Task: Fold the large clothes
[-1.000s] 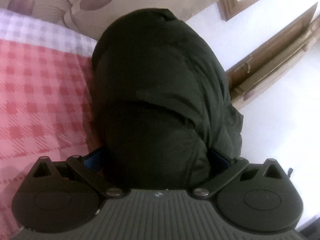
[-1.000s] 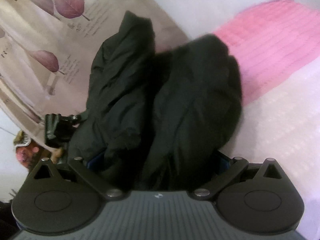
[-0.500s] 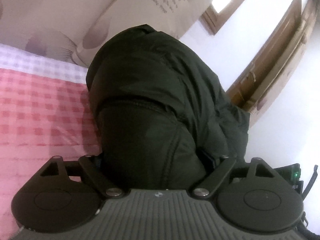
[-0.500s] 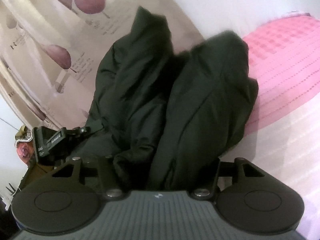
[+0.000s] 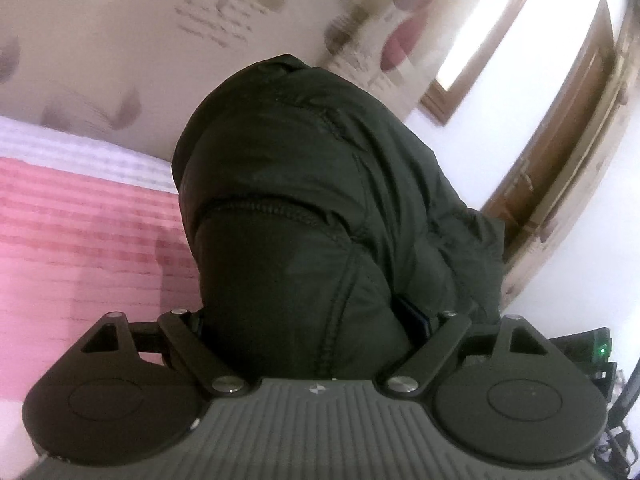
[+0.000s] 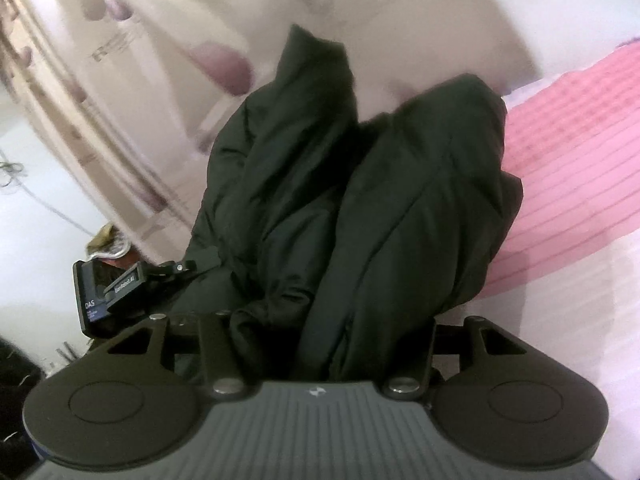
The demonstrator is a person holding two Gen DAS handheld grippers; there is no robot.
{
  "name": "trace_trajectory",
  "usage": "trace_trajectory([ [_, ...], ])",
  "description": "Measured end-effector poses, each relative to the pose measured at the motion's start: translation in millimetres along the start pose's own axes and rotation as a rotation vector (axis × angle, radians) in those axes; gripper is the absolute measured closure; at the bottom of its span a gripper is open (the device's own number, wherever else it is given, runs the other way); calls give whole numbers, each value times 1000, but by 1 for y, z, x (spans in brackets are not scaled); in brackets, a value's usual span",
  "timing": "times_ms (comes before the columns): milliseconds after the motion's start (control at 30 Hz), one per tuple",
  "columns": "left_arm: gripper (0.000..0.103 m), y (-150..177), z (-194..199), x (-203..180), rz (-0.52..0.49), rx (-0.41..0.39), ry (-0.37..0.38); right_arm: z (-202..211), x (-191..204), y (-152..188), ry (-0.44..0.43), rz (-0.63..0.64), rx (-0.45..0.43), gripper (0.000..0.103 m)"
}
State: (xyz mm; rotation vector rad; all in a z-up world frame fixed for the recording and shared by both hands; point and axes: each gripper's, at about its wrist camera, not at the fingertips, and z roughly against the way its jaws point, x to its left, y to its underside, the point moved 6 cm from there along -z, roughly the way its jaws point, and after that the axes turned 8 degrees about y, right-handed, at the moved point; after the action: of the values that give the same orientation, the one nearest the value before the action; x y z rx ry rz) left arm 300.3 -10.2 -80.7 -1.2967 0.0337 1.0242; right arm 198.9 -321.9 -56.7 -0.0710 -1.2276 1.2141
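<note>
On the left, a pink checked bedspread (image 5: 80,232) covers the bed, with a paler strip along its far edge against leaf-patterned wallpaper (image 5: 120,32). Over it hangs a bulky black padded jacket (image 5: 312,208), bunched up and lifted clear of the bed. The left gripper (image 5: 316,332) has a thick wad of that jacket filling the space between its fingers, which are clamped on the padding though they stand fairly wide apart. Further right in the left wrist view, a wooden door frame (image 5: 560,152) and a bright window (image 5: 480,36) show against a white wall.

From the right wrist view, the left gripper's body (image 6: 108,288) sits low at the left, pressed into the cloth. Two dark folds of the jacket (image 6: 360,208) rise side by side in the middle. The right gripper (image 6: 320,344) grasps the lower bundle, its fingers drawn in closer than the left pair and squeezing the fabric. Pink bedspread (image 6: 580,152) lies to the right
</note>
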Motion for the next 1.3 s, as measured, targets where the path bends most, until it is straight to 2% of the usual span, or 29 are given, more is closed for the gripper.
trace_trajectory([
  [100, 19, 6, 32, 6, 5, -5, -33, -10, 22, 14, -27, -4, 20, 50],
  [300, 19, 30, 63, 29, 52, 11, -78, -23, 45, 47, -35, -8, 82, 50],
  [433, 18, 51, 68, 49, 71, 17, -109, -34, 44, 62, -16, -6, 126, 50],
  [533, 16, 60, 72, 53, 65, -19, -115, -41, 34, 73, -3, -22, 137, 50],
  [600, 10, 62, 72, 51, 43, -37, -150, -43, 31, 77, -5, -36, 134, 50],
  [700, 2, 65, 73, 43, -9, -60, -237, -49, 28, 83, 7, -40, 130, 44],
  [800, 0, 66, 77, 36, -69, -81, -319, -50, 23, 89, 45, -9, 119, 29],
  [867, 0, 65, 77, 31, -104, -87, -359, -50, 19, 92, 88, 21, 101, 12],
  [1067, 0, 65, 83, 10, -230, -124, -520, -44, 27, 97, 175, 106, 31, 3],
  [1200, 0, 64, 96, -5, -250, -176, -616, -27, 41, 97, 233, 143, -16, 3],
  [1300, 0, 62, 111, -17, -252, -240, -641, -3, 57, 94, 255, 180, -89, 3],
])
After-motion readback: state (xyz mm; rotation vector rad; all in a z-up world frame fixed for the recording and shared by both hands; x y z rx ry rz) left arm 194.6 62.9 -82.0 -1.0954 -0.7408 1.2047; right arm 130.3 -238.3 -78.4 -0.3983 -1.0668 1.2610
